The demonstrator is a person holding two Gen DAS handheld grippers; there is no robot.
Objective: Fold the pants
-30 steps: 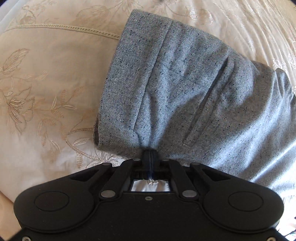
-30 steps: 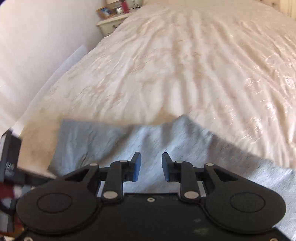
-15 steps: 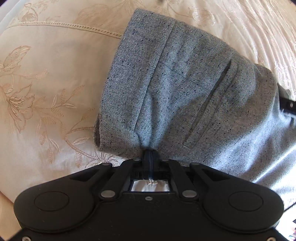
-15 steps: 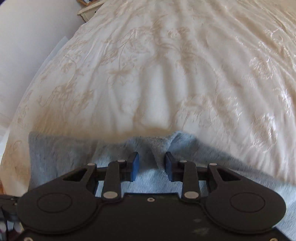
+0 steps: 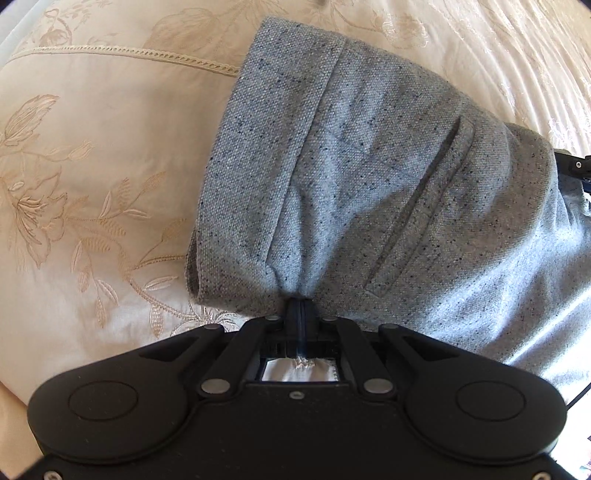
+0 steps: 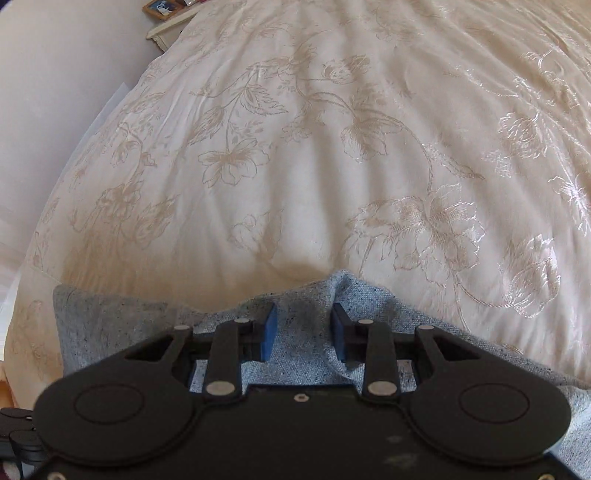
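Observation:
The grey speckled pants lie on the cream embroidered bedspread, waistband end to the left with a slit pocket showing. My left gripper is shut on the near edge of the pants near the waistband, and the cloth puckers at the pinch. In the right wrist view the pants lie under my right gripper, which is open. A raised fold of cloth sits between its blue fingertips, and neither pad presses it. The rest of the pants is hidden under the gripper bodies.
The bedspread stretches far ahead in the right wrist view. A white wall and a nightstand with a framed picture stand at the far left. Part of the right gripper shows at the right edge of the left wrist view.
My right gripper has moved down and forward onto the far edge of the pants, staying open. My left gripper keeps its hold and has barely moved.

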